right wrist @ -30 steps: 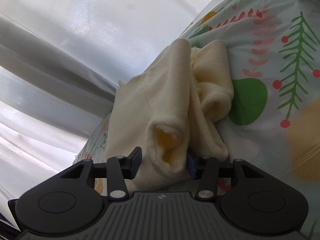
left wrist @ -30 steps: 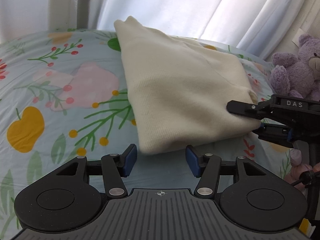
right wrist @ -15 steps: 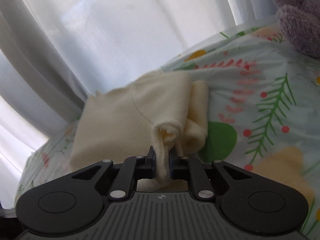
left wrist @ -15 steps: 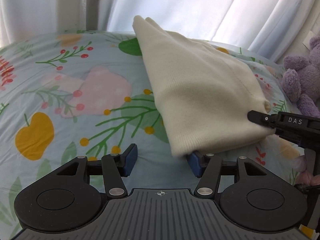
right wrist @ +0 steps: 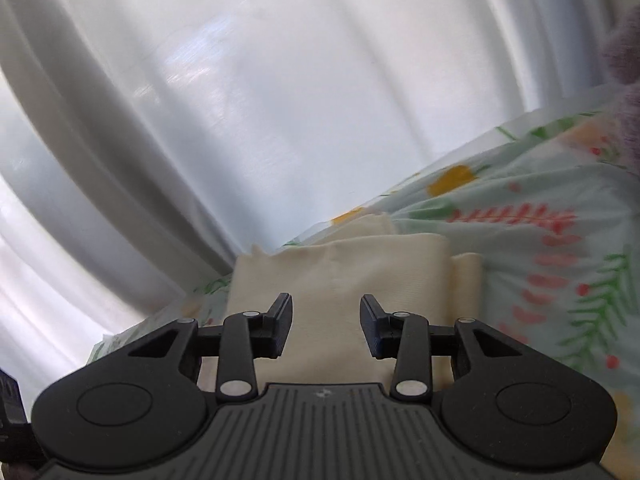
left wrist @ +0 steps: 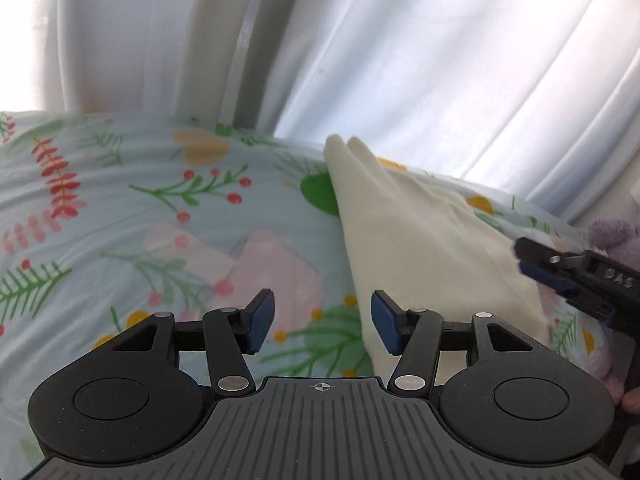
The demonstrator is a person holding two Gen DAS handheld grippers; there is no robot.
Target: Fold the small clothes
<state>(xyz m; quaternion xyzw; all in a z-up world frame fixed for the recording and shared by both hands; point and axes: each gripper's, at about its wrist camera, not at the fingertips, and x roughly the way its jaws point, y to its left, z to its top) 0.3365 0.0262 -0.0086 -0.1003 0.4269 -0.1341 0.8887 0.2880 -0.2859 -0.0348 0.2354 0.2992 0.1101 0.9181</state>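
The left gripper (left wrist: pixel 318 322) hangs over the sheet (left wrist: pixel 120 248) with its fingers half apart and nothing between them; the garment (left wrist: pixel 424 248) lies just beside its right pad, running from about five o'clock up to twelve in that view. At three o'clock the right gripper (left wrist: pixel 520 258) hovers at the garment's near right corner. In its own view the right gripper (right wrist: pixel 326 326) has just been opening, jaws now moderately apart over the folded cloth (right wrist: pixel 340 280), nothing pinched, though motion blur makes contact hard to rule out. The fold looks laid. To finish well, I would lift both tools clear without snagging the top layer, then press the edges flat and square any offset layer at two o'clock.
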